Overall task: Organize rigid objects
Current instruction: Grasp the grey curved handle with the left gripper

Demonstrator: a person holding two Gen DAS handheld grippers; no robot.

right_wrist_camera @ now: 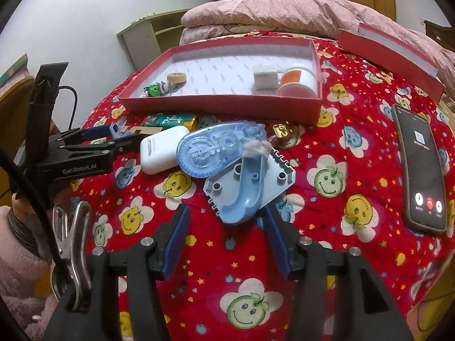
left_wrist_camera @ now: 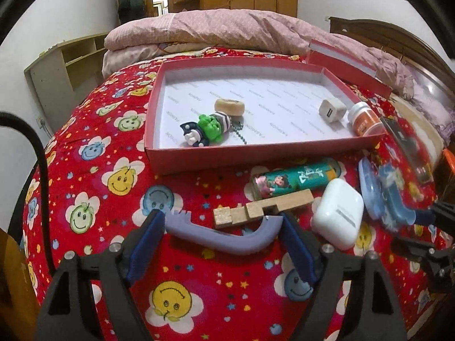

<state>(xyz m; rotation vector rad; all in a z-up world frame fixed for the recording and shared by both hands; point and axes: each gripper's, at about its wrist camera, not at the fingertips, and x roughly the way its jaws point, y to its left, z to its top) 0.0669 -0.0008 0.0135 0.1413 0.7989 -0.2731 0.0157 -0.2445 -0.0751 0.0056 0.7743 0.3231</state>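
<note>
A red box (left_wrist_camera: 199, 157) lies on the bed, holding a toy figure keychain (left_wrist_camera: 206, 128), a round wooden piece (left_wrist_camera: 229, 106), a white charger cube (left_wrist_camera: 332, 110) and an orange-labelled bottle (left_wrist_camera: 365, 119). My left gripper (left_wrist_camera: 221, 234) is open around a grey-purple curved plastic piece (left_wrist_camera: 227, 234), its jaws at the piece's two ends. A wooden block key (left_wrist_camera: 261, 211), a green tube (left_wrist_camera: 298, 179) and a white earbud case (left_wrist_camera: 338, 216) lie just beyond. My right gripper (right_wrist_camera: 224, 218) is open, its jaws beside a blue correction-tape shell (right_wrist_camera: 241, 199) lying on a grey plate (right_wrist_camera: 273, 182).
A clear blue tape dispenser (right_wrist_camera: 207, 150), a small gold item (right_wrist_camera: 280, 130) and a phone (right_wrist_camera: 421, 167) lie on the red smiley bedspread (right_wrist_camera: 327, 227). The box lid (right_wrist_camera: 389, 48) leans at the back right. A folded pink quilt (left_wrist_camera: 227, 28) lies behind the box.
</note>
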